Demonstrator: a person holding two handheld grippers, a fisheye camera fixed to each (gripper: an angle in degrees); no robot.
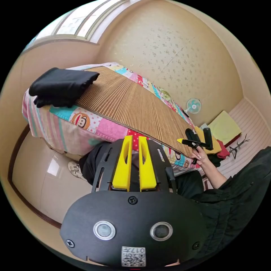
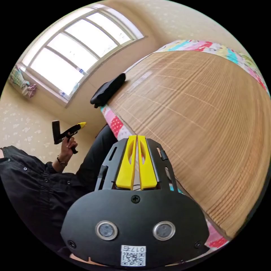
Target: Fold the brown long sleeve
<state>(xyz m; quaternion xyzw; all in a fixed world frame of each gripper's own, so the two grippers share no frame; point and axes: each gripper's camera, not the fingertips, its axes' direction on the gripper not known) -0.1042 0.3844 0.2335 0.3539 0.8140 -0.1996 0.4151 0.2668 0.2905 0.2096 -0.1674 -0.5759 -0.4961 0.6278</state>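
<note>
Both pairs of yellow jaws stand closed on nothing: the left gripper [image 1: 135, 138], at the lower middle of the left gripper view, has its two jaws nearly together with only a thin slit between them, and the right gripper [image 2: 137, 137], at the lower middle of the right gripper view, has its jaws meeting at the tips, no cloth between either pair. Each gripper also appears in the other's view, held up in a hand away from the bed, at the right middle of the left gripper view and at the left middle of the right gripper view. A ribbed tan woven-reed mat [image 1: 132, 107] lies over a bed covered with a bright patchwork cartoon-print sheet [image 1: 84, 121], and its broad surface lies bare in both views. No brown long sleeve can be picked out on it; the only garment on the bed is a dark, folded bundle of cloth [image 1: 60, 86] sitting at the far corner, toward the upper left of both views, and its colour reads as black or very dark, so I cannot tell whether it is the task's garment. A heap of yellow and red clothes [image 1: 218, 145] lies beside the bed's far end at the right. Judging by this, no fold is under way: either the garment is already stacked or one has yet to be fetched.
</note>
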